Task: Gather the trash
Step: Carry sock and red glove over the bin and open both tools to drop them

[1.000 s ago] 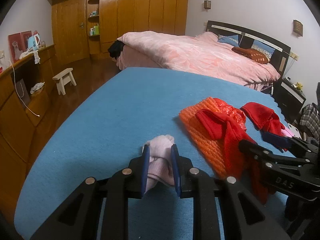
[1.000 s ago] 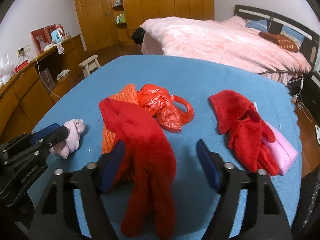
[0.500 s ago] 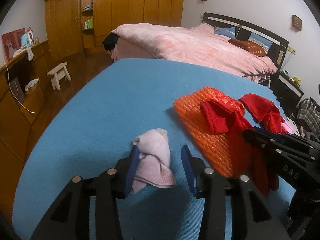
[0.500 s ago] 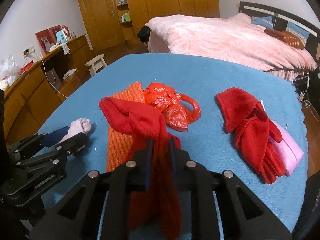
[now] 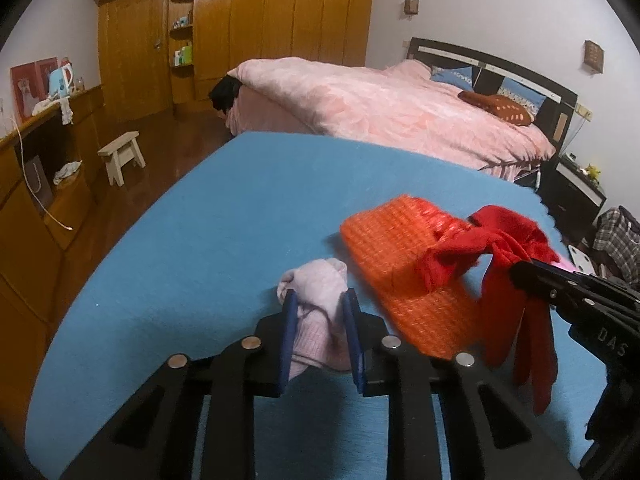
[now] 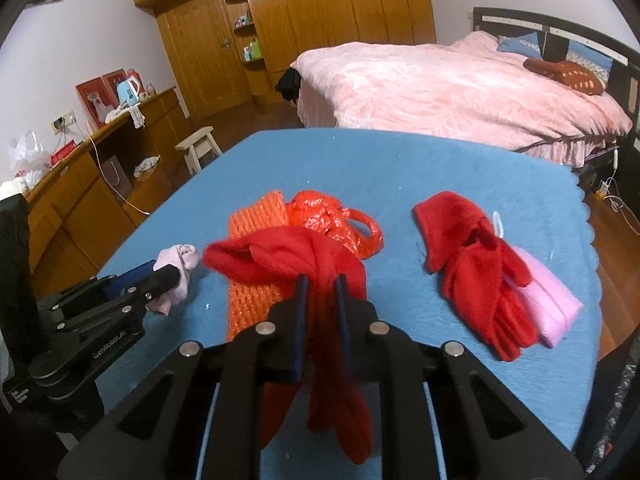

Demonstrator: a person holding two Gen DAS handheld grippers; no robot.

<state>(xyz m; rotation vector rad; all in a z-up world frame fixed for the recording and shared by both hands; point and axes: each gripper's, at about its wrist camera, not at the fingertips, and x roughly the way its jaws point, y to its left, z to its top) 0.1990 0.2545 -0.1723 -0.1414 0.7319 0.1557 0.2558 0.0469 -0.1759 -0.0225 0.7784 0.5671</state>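
Observation:
A pale pink rolled cloth [image 5: 316, 276] lies on the blue-covered table [image 5: 224, 208]. It sits between the pads of my left gripper [image 5: 319, 296], whose jaws are closing and pinch its sides. My right gripper [image 6: 321, 280] is shut on a red glove [image 6: 276, 256] and holds it a little above the table, fingers dangling. Under the glove lies an orange mesh piece [image 6: 256, 216], with a crumpled red plastic bag [image 6: 332, 220] behind it. The left wrist view shows the right gripper [image 5: 520, 270] with the glove [image 5: 456, 256] hanging over the mesh [image 5: 396, 240].
A second red glove [image 6: 468, 256] lies at the right on a pink folded item [image 6: 548, 304]. Beyond the table stand a bed with a pink cover [image 5: 380, 108], a small stool [image 5: 122, 156] and wooden cabinets [image 5: 44, 184] along the left wall.
My right gripper shut on the red glove and raised it off the orange mesh. My left gripper opened around the pink cloth, then narrowed on it again.

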